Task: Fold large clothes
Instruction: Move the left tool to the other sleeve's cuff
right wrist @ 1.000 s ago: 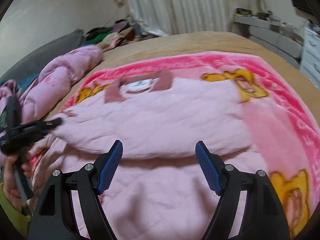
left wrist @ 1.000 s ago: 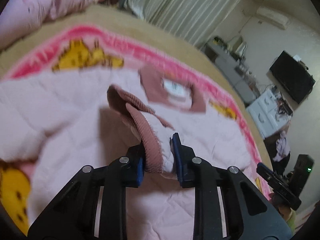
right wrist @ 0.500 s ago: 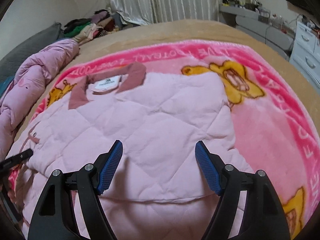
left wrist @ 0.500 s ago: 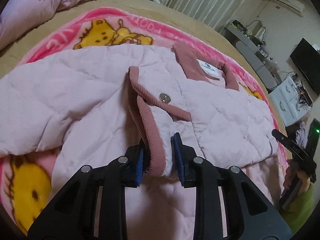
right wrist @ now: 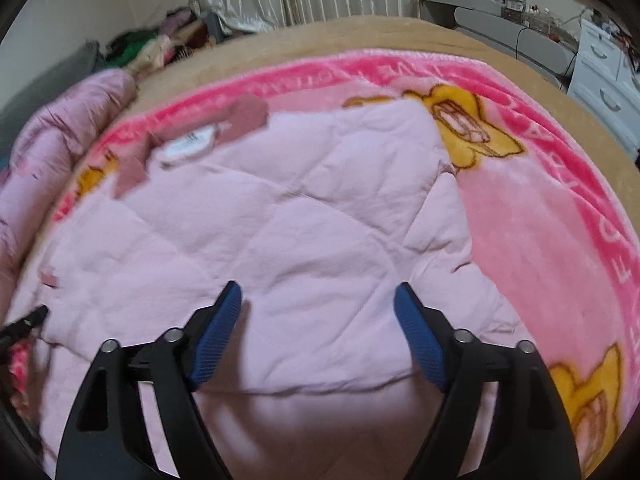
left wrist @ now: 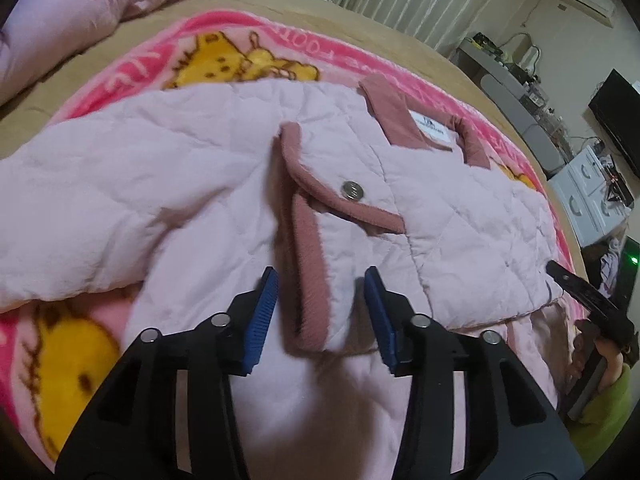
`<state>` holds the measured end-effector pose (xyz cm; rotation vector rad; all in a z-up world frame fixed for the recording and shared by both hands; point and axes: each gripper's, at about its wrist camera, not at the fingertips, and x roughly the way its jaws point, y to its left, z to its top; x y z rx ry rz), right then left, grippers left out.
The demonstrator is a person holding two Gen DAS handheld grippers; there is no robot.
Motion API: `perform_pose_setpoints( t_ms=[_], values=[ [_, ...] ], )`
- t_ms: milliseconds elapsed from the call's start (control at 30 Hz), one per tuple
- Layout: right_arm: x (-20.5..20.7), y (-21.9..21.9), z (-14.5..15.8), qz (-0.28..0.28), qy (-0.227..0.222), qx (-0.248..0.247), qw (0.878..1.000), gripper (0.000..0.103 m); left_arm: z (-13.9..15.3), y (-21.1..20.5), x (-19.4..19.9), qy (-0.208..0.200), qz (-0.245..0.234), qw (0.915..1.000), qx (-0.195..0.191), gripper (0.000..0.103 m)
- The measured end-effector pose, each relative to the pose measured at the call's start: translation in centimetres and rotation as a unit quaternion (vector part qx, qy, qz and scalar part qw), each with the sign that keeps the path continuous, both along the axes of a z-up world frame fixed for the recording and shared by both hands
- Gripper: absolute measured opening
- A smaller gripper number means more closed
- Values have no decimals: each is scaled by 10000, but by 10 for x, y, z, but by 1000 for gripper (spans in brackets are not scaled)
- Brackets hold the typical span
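**Sleeve cuff released onto jacket body**

Pale pink quilted jacket (left wrist: 460, 216) lies flat on the pink cartoon-print blanket (left wrist: 224, 52), mid-frame. Left tool (left wrist: 320, 312) jaws opening; dusty-rose corduroy cuff (left wrist: 308, 264) sits between the pads, not pressed. Right tool (right wrist: 318, 332) jaws opening wide above the jacket's lower centre, gripping nothing.

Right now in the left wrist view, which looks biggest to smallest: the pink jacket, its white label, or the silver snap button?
1. Pink jacket, by far the biggest.
2. White label.
3. Silver snap button, though nearer the camera.
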<state>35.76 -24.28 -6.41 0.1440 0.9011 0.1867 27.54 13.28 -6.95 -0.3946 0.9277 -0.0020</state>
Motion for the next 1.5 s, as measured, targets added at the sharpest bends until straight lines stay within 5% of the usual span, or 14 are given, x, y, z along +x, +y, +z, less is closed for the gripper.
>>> perform_pose_setpoints(
  t_ms=[233,367,867,1500],
  values=[
    [-31,14,30,343,-404,283,9982,99,23,13,-23,-104,337,9991,228,65],
    [-45,26,43,541,-525,404,9963,99,31,20,-31,-146,532,9979,344,94],
    [-74,98,76,1283,-793,571,9869,99,46,45,-65,-185,1081,9920,618,94],
    [-89,210,98,2102,-934,569,9715,99,52,114,-92,-91,2129,9739,782,94]
  ],
)
